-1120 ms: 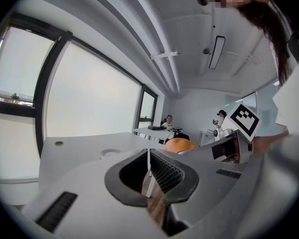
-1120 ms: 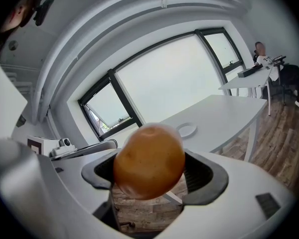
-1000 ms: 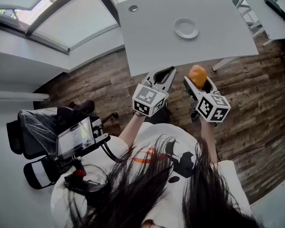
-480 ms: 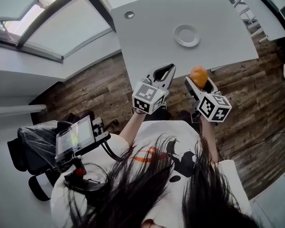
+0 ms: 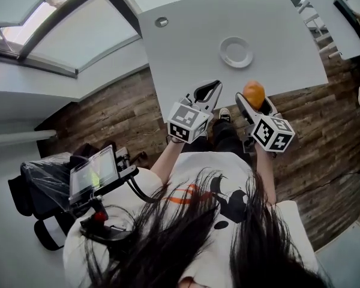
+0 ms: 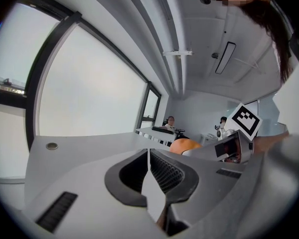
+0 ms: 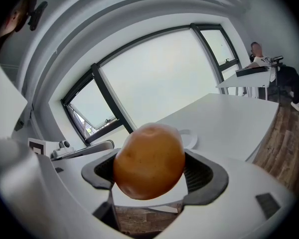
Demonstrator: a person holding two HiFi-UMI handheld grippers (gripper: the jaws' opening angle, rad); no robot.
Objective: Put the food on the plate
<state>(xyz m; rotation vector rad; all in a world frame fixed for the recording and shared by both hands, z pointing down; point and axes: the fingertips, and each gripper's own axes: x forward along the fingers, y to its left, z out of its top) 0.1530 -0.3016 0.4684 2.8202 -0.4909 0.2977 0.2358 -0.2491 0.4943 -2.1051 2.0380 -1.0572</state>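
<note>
The right gripper (image 7: 155, 177) has its jaws clamped on a round orange-brown piece of food (image 7: 149, 158), held in the air just over the near edge of the grey table (image 5: 186, 53). The white plate (image 5: 236, 51) sits farther off on the table, slightly left of the food and well apart from it. The left gripper (image 6: 148, 158) is held just left of the right one, its jaws closed together with nothing between them. Wooden floor (image 5: 120, 116) lies below both.
</note>
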